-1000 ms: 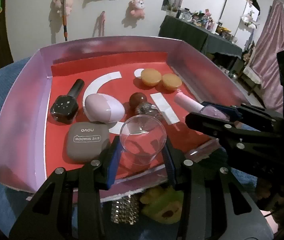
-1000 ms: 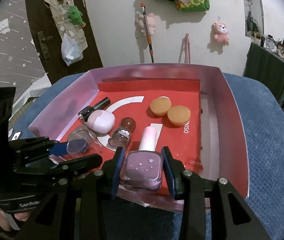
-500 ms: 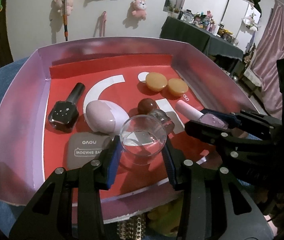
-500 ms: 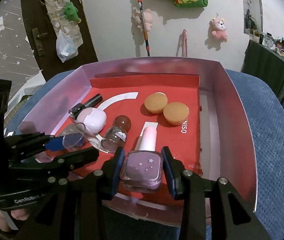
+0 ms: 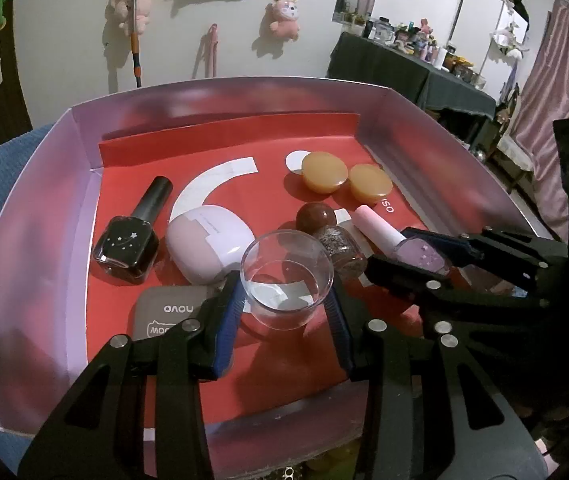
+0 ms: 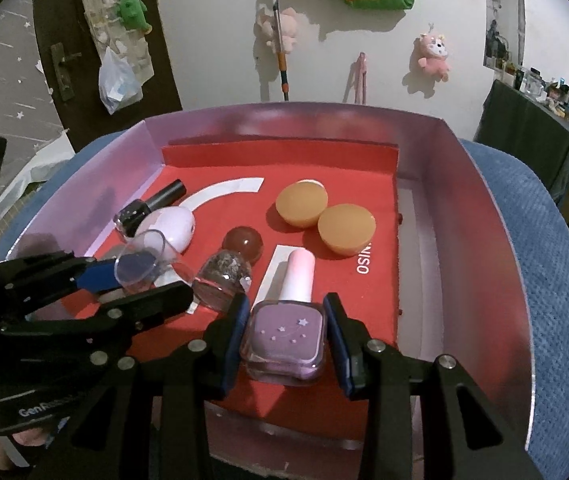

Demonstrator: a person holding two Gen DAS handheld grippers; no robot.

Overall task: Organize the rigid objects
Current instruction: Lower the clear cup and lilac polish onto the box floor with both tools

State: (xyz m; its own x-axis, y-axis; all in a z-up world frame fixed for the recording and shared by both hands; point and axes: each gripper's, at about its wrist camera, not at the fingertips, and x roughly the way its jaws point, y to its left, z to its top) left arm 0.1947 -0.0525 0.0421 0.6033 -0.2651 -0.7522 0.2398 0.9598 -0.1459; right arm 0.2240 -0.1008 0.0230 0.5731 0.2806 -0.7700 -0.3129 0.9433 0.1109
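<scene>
My left gripper (image 5: 286, 300) is shut on a small clear glass cup (image 5: 286, 282) and holds it low over the red floor of the purple-walled tray (image 5: 36, 216). My right gripper (image 6: 286, 332) is shut on a lilac nail-polish bottle (image 6: 286, 336) with a pink cap, near the tray's front edge. The bottle also shows in the left wrist view (image 5: 422, 254), and the cup in the right wrist view (image 6: 140, 260). The two grippers are side by side, close together.
In the tray lie a black nail-polish bottle (image 5: 128, 244), a lilac oval case (image 5: 208, 242), a grey eye-shadow compact (image 5: 172, 312), a glitter bottle with a brown ball cap (image 5: 334, 240) and two orange round lids (image 5: 324, 172). Blue fabric (image 6: 544, 280) surrounds the tray.
Both grippers have moved forward and down into the tray, carrying the cup and the lilac bottle. The cup now hangs over the tray floor rather than its front edge.
</scene>
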